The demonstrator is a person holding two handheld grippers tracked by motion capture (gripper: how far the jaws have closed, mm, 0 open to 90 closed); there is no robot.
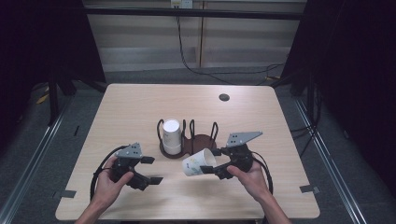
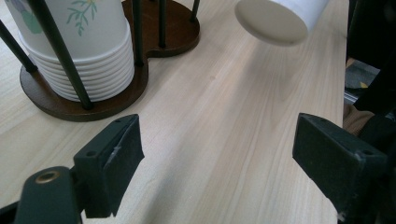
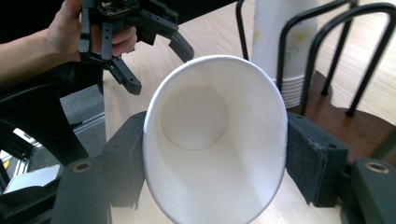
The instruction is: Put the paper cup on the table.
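Observation:
My right gripper [image 1: 208,161] is shut on a white paper cup [image 1: 199,162], holding it on its side above the table, in front of the holder, with its base toward the left. In the right gripper view both pads squeeze the rim of the cup [image 3: 215,140] into an oval, and its mouth faces the camera. A stack of white paper cups [image 1: 171,136] stands upside down in the left bay of a dark wooden holder [image 1: 201,141] with black wire loops. My left gripper [image 1: 152,170] is open at the front left, nothing between its jaws, and the held cup's base [image 2: 275,21] hangs ahead of it.
The holder's right bay [image 1: 204,140] holds nothing. A dark round grommet [image 1: 224,97] sits in the table's far right part. The light wooden tabletop [image 1: 126,107] has free room all around the holder. A black cable [image 1: 100,164] loops from the left gripper.

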